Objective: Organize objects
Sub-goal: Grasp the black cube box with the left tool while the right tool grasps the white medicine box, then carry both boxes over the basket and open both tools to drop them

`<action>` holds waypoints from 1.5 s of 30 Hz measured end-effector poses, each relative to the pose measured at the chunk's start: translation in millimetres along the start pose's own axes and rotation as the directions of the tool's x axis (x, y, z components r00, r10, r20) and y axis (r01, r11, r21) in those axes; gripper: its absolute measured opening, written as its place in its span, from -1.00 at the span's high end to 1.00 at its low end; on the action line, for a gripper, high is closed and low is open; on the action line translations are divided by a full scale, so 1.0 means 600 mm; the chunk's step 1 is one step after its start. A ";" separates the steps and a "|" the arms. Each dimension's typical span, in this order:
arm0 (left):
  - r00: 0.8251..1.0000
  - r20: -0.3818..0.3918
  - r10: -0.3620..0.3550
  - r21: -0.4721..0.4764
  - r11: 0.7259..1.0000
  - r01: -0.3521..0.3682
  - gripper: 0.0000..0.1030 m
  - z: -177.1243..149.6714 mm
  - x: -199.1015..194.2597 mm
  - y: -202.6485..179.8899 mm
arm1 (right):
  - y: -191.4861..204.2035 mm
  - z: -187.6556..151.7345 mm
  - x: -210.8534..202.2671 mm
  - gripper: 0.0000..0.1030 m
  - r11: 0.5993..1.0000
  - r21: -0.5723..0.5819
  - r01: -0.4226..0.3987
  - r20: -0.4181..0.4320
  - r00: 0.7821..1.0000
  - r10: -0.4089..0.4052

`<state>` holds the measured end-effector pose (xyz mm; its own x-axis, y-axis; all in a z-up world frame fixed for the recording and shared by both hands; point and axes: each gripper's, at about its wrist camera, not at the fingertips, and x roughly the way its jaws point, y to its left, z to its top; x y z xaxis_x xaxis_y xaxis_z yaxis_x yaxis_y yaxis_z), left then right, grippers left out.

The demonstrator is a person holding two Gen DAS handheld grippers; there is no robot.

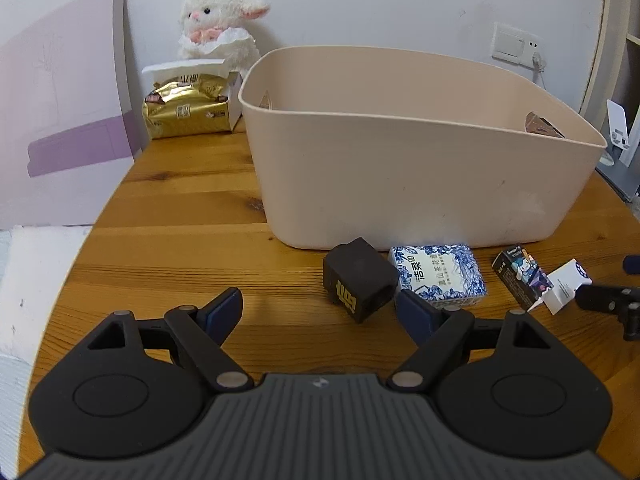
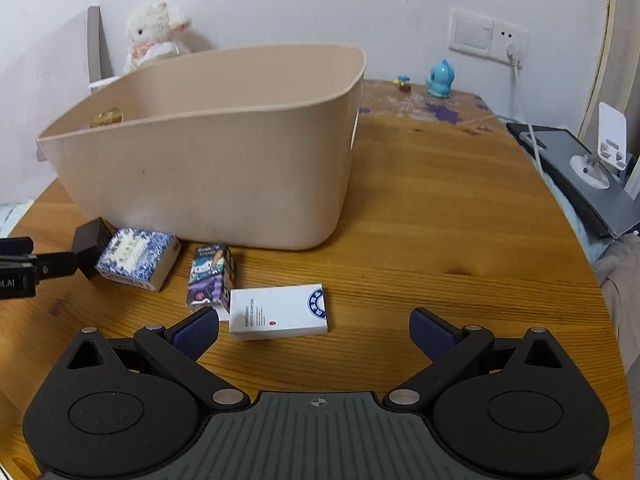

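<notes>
Four small items lie in a row on the wooden table [image 1: 168, 264] in front of a beige plastic bin [image 1: 400, 168]: a black box [image 1: 360, 280], a blue-and-white tissue pack [image 1: 440, 274], a dark cartoon-printed box [image 1: 520, 276] and a white box [image 1: 568, 284]. My left gripper [image 1: 320, 306] is open just before the black box, its right finger [image 1: 414, 314] beside the tissue pack. My right gripper [image 2: 314, 322] is open, and the white box [image 2: 280, 312] lies between its fingertips, nearer the left one. The cartoon box [image 2: 210, 276] touches the white box's left end. The bin [image 2: 220, 160] looks empty from here.
A plush sheep [image 1: 216, 20] and a gold tissue pack [image 1: 188, 108] sit behind the bin on the left, by a purple board [image 1: 60, 120]. On the far right are a blue figurine [image 2: 440, 80], a phone stand [image 2: 608, 144] on a grey slab [image 2: 580, 176], and a plugged cable [image 2: 524, 112].
</notes>
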<state>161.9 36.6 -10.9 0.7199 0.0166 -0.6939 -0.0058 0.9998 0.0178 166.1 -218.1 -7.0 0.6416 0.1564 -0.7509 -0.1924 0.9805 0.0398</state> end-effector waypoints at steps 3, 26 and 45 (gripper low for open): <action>1.000 0.028 -0.012 -0.009 1.000 0.013 -0.65 0.007 0.003 -0.001 | 0.004 -0.002 0.012 -1.00 1.000 -0.006 -0.003 -0.010 1.000 0.003; 0.998 -0.053 0.038 -0.062 0.997 -0.041 0.07 0.012 0.064 0.008 | 0.037 -0.003 0.034 -0.55 0.998 -0.069 0.001 -0.011 1.000 -0.002; 0.999 -0.008 -0.035 -0.003 0.999 0.035 0.35 -0.002 -0.022 -0.007 | 0.023 -0.016 -0.056 -0.07 0.999 -0.048 -0.021 0.057 0.998 0.024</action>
<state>151.7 32.0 -3.0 0.7137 -0.0186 -0.7002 0.0176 0.9998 -0.0086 134.8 -211.0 12.3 0.6780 0.1862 -0.7111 -0.2412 0.9702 0.0241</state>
